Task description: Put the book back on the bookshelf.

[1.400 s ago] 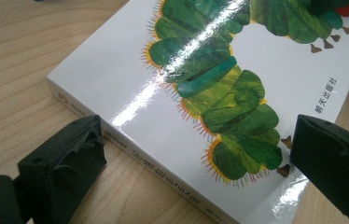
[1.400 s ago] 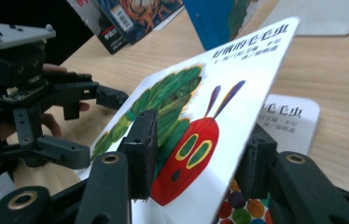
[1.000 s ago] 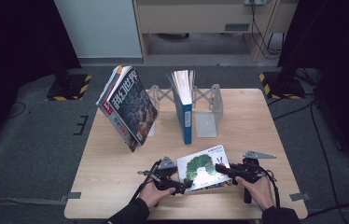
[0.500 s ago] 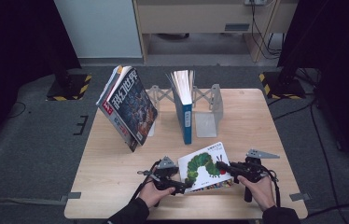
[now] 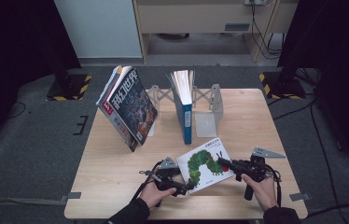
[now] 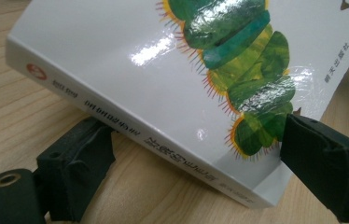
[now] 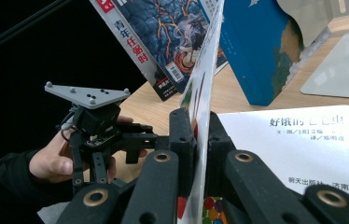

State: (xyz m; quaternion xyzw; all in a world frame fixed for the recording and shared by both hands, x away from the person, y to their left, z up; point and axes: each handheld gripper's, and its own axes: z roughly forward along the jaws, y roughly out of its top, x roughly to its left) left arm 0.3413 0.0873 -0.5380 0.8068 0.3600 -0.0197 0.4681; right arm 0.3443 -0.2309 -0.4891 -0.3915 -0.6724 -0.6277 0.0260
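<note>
The tabletop [image 5: 116, 186] holds a big leaning magazine [image 5: 130, 109] and a blue book [image 5: 186, 112] standing by a metal bookend [image 5: 210, 116], same as before. The caterpillar book [image 5: 205, 164] lies near the front edge; its cover has been lifted up since a second ago. The right tool [image 5: 224, 164] pinches that cover tight. The left tool [image 5: 186, 186] grips the book's corner.

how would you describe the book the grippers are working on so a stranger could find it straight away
On the wooden table, look at the near edge between the two hands. The white book lies there, apart from the upright ones at the bookends behind. Only it shows a green caterpillar on its cover.
</note>
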